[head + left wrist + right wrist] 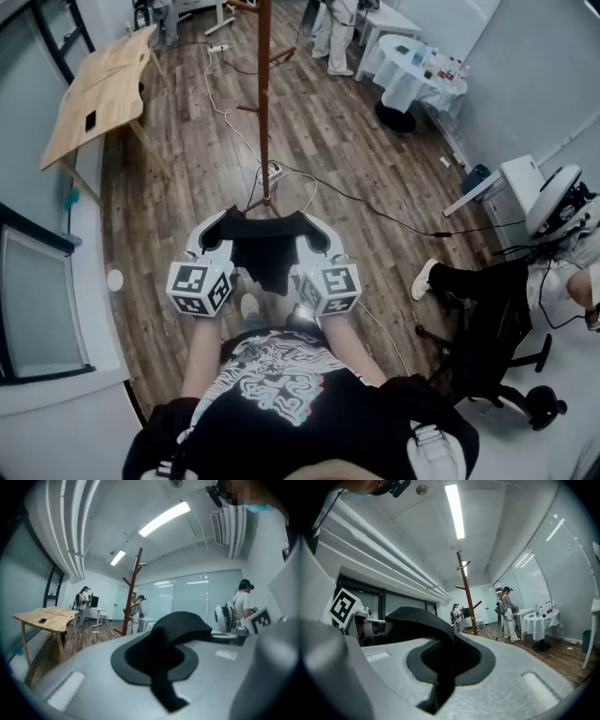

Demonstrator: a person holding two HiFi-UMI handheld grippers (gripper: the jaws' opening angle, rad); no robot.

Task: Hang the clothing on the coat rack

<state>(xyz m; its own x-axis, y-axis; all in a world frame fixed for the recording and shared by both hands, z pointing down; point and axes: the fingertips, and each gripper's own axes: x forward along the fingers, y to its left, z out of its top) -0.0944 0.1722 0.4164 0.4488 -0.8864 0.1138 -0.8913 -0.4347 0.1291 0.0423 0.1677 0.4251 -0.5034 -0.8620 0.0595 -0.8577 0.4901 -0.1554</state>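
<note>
A black garment [266, 251] hangs spread between my two grippers, low in front of my chest. The left gripper [218, 232] is shut on its left edge and the right gripper [317, 232] on its right edge. From the left gripper [164, 656], the cloth [183, 624] is seen pinched in the jaws and draping rightward. From the right gripper [440, 665], the cloth [417, 619] runs off to the left. The brown wooden coat rack [264, 103] stands on the floor straight ahead, beyond the garment. It shows as a bare coat rack [134, 588] in one gripper view and as a coat rack [467, 597] in the other.
A wooden table [98, 89] stands at the far left. A round table with a white cloth [412, 73] is at the far right. Cables [361, 199] trail across the floor by the rack's base. A seated person's leg [459, 279] and an office chair [497, 356] are at the right.
</note>
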